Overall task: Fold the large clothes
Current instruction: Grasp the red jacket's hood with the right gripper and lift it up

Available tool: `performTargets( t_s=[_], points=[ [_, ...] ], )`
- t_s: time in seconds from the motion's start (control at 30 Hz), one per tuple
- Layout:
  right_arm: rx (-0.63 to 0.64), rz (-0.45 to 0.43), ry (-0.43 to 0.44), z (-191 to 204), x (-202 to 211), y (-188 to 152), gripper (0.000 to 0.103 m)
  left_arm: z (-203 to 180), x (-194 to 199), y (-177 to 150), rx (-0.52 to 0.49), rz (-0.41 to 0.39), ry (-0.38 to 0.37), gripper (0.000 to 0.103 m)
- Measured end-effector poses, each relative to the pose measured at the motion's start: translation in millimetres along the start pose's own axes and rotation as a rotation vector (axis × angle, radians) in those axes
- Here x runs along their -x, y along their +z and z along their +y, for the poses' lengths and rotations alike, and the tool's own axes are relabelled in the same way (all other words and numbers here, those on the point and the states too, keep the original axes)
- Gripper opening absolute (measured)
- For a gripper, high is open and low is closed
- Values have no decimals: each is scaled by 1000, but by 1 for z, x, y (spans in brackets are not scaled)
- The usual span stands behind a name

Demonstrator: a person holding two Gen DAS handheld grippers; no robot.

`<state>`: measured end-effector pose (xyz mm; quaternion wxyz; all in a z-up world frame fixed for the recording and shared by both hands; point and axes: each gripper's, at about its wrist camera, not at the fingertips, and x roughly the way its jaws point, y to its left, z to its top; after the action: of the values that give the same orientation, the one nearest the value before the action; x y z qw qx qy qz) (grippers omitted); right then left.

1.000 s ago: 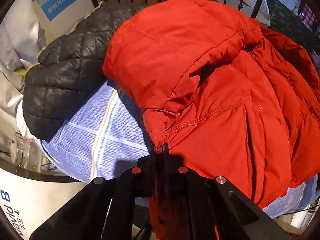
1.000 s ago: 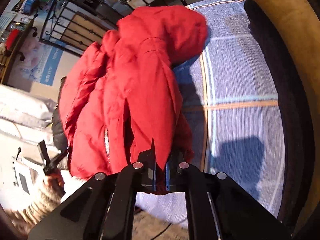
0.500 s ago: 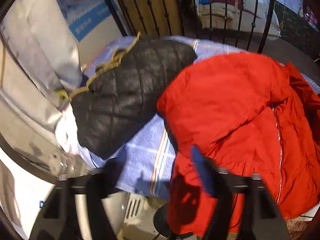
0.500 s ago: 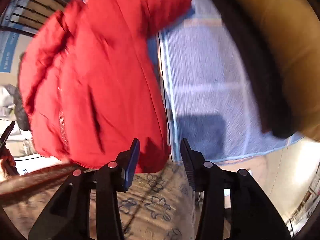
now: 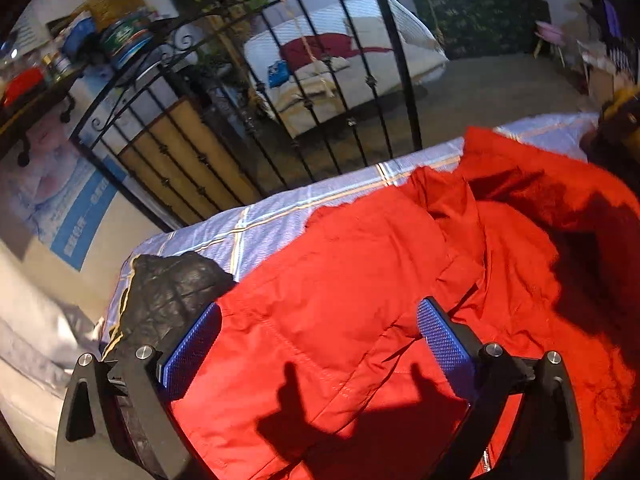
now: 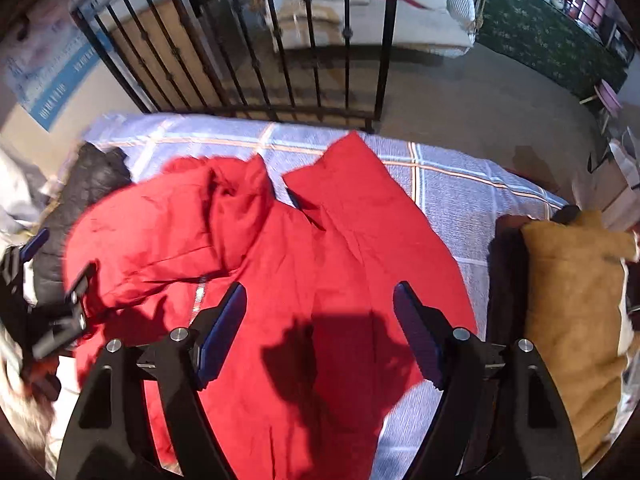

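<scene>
1. Red padded jacket (image 6: 320, 264) spread front-up across the bed (image 6: 472, 188) with its checked blue sheet, hood end (image 6: 224, 196) toward the black iron rail (image 6: 280, 60), lower edge hanging toward the near side of the bed.
2. Left of the jacket: black quilted garment (image 5: 168, 292), touching or just under the red sleeve. Right of the jacket: tan cushion (image 6: 572, 304), apart from it.
3. Left gripper (image 5: 316, 344) above the jacket's left part, fingers (image 5: 444, 344) wide apart and opening, nothing between them.
4. Right gripper (image 6: 320, 332) above the jacket's middle, beside the zip (image 6: 198, 296), fingers opening, empty too.
5. Likely handling: soft, puffy, light for its bulk; smooth shell probably slippery, padding springy, so folds may bounce open.
6. Best holds, by judgement: stitched hem, cuff or zip edge, pinched deep; avoid loose shell fabric alone.
</scene>
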<state>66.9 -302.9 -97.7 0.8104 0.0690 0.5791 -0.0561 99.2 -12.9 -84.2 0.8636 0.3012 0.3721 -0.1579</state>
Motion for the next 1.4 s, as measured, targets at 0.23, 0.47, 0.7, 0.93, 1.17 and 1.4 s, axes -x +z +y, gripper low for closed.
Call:
performTargets(
  t_s=[0.23, 0.47, 0.7, 0.93, 1.17, 1.4],
  points=[
    [157, 115, -259, 23, -121, 15, 75, -68, -68, -21, -292, 13, 131, 97],
    [82, 47, -209, -26, -108, 1, 13, -56, -107, -12, -284, 89, 135, 44],
    [-331, -242, 74, -144, 49, -48, 7, 108, -1, 5, 242, -80, 51, 12],
    [-851, -348, 299, -265, 75, -191, 7, 306, 79, -117, 809, -87, 313, 11],
    [-1008, -261, 221, -276, 49, -261, 26, 353, 39, -249, 1130, 166, 333, 12],
    [-947, -377, 94, -280, 120, -286, 66, 344, 70, -259, 1097, 247, 447, 63]
  ],
)
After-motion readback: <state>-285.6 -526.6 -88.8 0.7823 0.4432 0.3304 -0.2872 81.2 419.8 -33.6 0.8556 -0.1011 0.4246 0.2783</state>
